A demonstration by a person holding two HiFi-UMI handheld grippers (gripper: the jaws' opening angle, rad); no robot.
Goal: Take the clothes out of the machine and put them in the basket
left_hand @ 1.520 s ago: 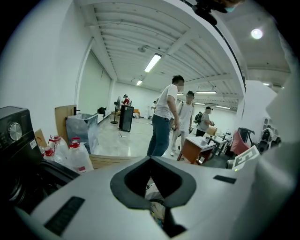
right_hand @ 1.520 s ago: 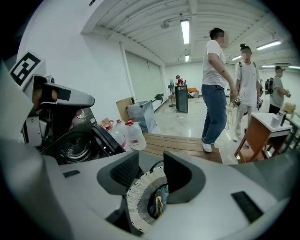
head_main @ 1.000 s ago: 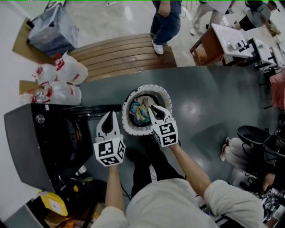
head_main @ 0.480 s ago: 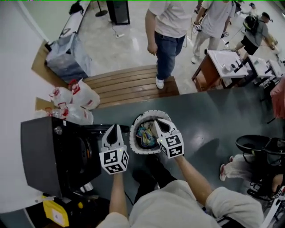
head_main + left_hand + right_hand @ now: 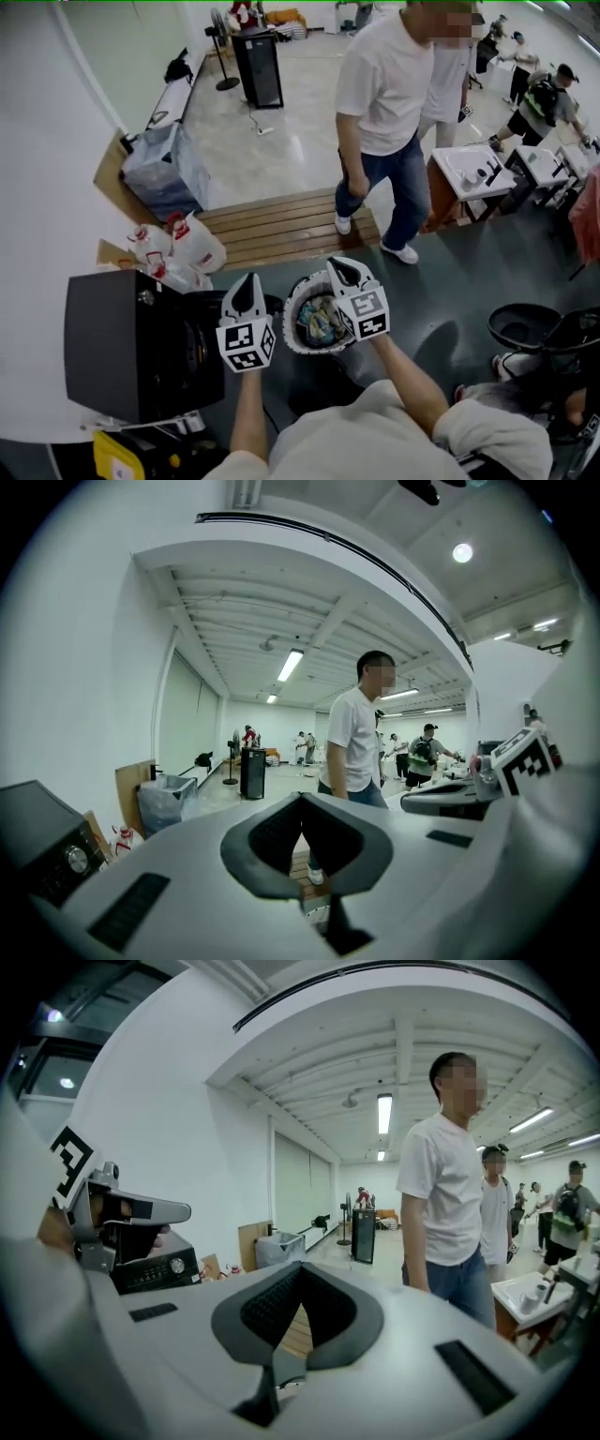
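The black washing machine [image 5: 131, 347] stands at the left, its front opening facing the white basket [image 5: 292, 328]. Colourful clothes [image 5: 321, 319] lie inside the basket. My left gripper [image 5: 247, 278] hangs above the gap between machine and basket, shut and empty. My right gripper [image 5: 339, 263] is over the basket's far rim, shut with nothing between its jaws. In the left gripper view the left gripper [image 5: 300, 797] points level into the room. The right gripper view shows the right gripper [image 5: 302, 1266] the same way, with the machine [image 5: 155, 1269] to its left.
A person in a white shirt and jeans [image 5: 389, 103] stands just beyond the basket by a wooden platform [image 5: 281, 230]. White plastic bags [image 5: 183, 246] and a grey bag bin [image 5: 164, 169] sit against the left wall. A black stool [image 5: 525, 328] is at the right.
Both grippers have risen above the basket and now point more level. The head view has tilted up to show more of the room. The person in the white shirt has come closer.
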